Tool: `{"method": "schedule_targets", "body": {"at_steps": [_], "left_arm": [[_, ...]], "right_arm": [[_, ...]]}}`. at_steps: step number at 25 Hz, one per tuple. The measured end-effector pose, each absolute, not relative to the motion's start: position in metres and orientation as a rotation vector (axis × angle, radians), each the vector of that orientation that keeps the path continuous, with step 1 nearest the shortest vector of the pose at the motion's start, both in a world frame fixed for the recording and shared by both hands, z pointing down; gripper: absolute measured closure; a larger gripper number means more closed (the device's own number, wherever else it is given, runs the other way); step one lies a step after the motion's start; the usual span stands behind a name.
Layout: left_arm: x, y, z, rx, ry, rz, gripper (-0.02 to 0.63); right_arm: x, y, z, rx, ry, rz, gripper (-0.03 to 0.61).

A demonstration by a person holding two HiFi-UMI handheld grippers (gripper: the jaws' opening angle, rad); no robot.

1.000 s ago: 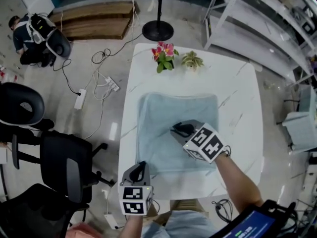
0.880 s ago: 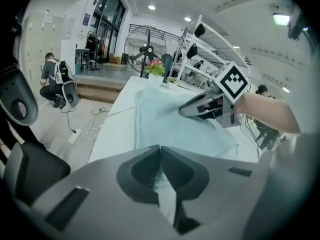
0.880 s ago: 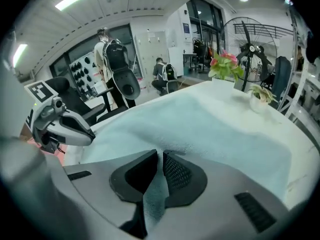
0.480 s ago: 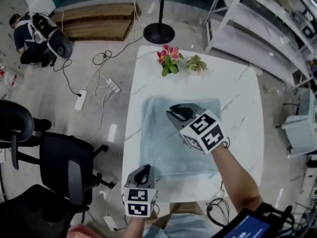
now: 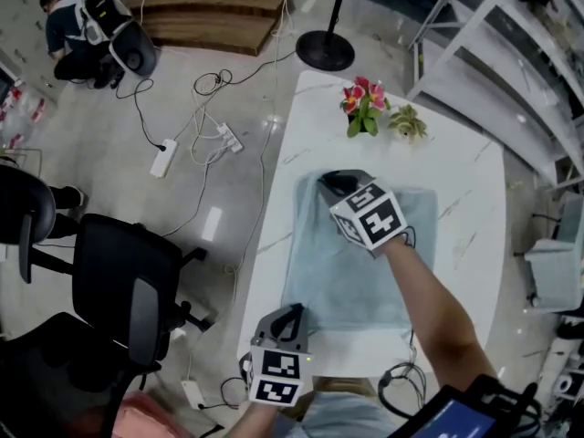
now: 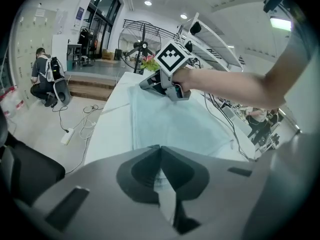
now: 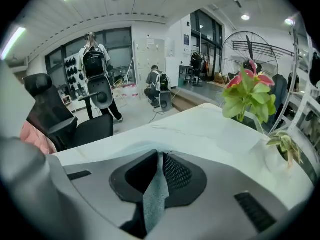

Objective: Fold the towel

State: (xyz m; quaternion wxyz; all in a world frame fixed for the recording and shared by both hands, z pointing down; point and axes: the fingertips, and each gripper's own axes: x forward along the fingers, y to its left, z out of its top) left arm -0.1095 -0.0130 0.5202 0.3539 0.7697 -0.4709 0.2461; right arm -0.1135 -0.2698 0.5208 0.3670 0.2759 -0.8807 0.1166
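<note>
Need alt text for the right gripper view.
The right gripper is shut on a strip of pale blue towel, over a white table. A pink-flowered plant stands at right; an office chair and people are behind.

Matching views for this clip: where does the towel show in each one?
Head view: towel spread flat mid-table, centre-right.
Left gripper view: towel at centre, running away from the left claw, which pinches its edge.
Right gripper view: towel bottom centre, a strip pinched in the right claw.
Shared landmark: the white table under it.
</note>
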Motion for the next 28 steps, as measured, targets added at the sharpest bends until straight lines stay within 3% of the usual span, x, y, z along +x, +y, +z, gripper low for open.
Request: {"method": "schedule_targets", "body": {"at_steps": [7,12,13,14,16,24,28], "left_arm": [[-0.113,-0.016,0.521,1.991,-1.209,0.634,0.601],[-0.117,-0.02,0.504,2.019,-1.23,0.574,0.59],[-0.117,-0.023,0.497,2.03,-1.229,0.554,0.543],[-0.117,-0.025,0.489,2.042,-1.23,0.538,0.498],[-0.12,-0.028,0.476,2.062,-1.238,0.523,0.479],[-0.139,-0.045,0.451,2.113,-1.343,0.514,0.479],[-0.134,-0.051,0.451,2.141,-1.332,0.544,0.479]], "right_arm": [[-0.119,-0.274,0.521,0.706,-2.254,0.245,0.521],[-0.093,-0.262,0.461,0.765,-2.382,0.372,0.446],[-0.084,-0.259,0.448,0.785,-2.407,0.401,0.431],[-0.072,-0.257,0.437,0.808,-2.422,0.421,0.422],[-0.04,-0.25,0.425,0.876,-2.424,0.444,0.414],[0.125,-0.173,0.472,1.218,-2.184,0.692,0.399],[0.164,-0.123,0.509,1.28,-2.076,0.857,0.383]]}}
